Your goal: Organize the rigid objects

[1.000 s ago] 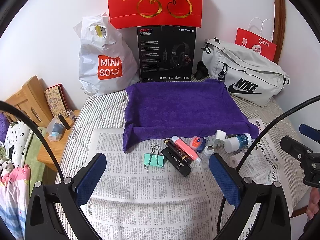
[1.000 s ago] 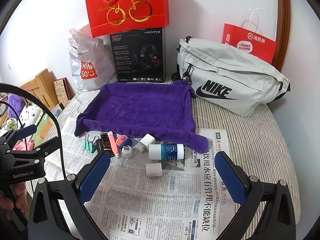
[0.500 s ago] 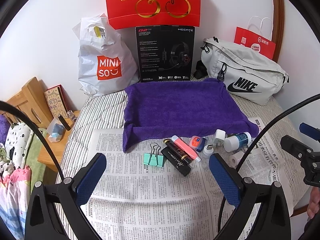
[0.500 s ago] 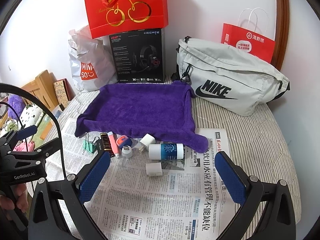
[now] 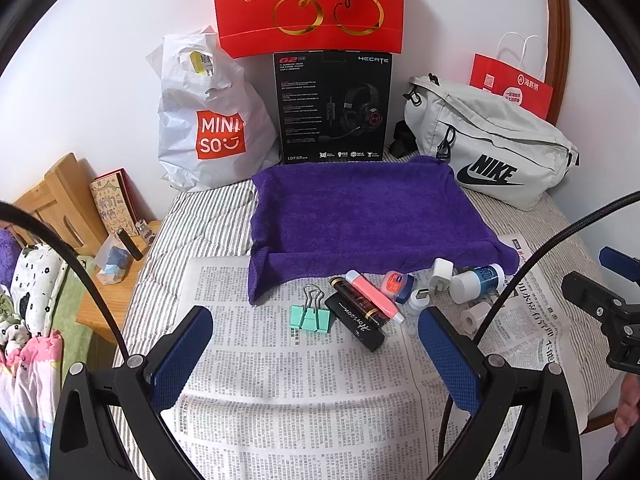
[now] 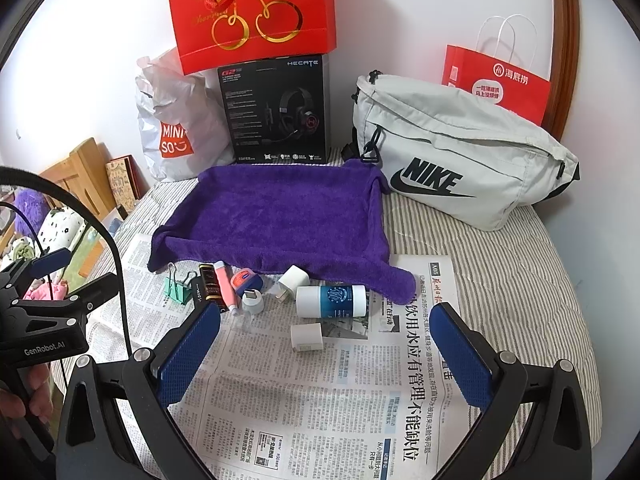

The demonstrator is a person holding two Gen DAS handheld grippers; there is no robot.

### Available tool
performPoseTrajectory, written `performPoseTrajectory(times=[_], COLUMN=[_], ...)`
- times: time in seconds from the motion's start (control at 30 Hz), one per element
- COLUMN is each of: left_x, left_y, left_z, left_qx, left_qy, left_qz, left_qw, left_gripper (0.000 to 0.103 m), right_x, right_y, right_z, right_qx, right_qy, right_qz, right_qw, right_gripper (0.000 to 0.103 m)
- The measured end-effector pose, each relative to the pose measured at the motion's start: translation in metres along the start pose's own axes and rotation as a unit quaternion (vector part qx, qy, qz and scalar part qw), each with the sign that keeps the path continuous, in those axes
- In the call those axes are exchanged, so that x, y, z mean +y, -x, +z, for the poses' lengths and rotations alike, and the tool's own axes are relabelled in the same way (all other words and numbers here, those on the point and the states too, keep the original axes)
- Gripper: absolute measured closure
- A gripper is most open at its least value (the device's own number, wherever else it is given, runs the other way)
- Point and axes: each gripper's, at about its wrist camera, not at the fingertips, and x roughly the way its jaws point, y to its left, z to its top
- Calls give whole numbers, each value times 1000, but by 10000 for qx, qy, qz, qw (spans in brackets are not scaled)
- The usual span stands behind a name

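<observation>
A row of small items lies on newspaper before a purple towel tray [image 5: 360, 216] [image 6: 280, 216]: a green binder clip [image 5: 311, 317] [image 6: 176, 288], a black tube [image 5: 354, 322] [image 6: 208, 290], a pink tube [image 5: 372, 295] [image 6: 224, 288], a small pink tin [image 5: 398, 281] [image 6: 246, 280], a white charger plug [image 5: 440, 274] [image 6: 292, 280], a white-and-blue bottle [image 5: 474, 280] [image 6: 332, 301], and a small white box [image 6: 307, 337]. My left gripper [image 5: 316, 356] is open and empty, just short of the clip. My right gripper [image 6: 326, 356] is open and empty, just short of the white box.
At the back stand a Miniso bag [image 5: 208, 120], a black headset box [image 5: 332, 108] with a red cherry bag [image 5: 308, 4] on it, a grey Nike bag [image 6: 460, 156] and a red paper bag [image 6: 500, 80]. A wooden bedside stand [image 5: 80, 216] is left.
Both grippers have barely shifted; the views hold almost steady. Nothing on the newspaper has moved.
</observation>
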Motion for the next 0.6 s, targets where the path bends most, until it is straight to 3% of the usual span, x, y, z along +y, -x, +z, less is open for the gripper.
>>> performPoseTrajectory(times=[0.6], left_x=[15], left_y=[-34], left_z=[-4], left_qx=[281], left_qy=[111], left_qz=[-10], left_qw=[9995], left_gripper=[0], right_x=[-8], right_y=[-18], right_z=[-2], right_qx=[178], right_qy=[-14], right_qz=[-51], right_qw=[9998], right_gripper=[0])
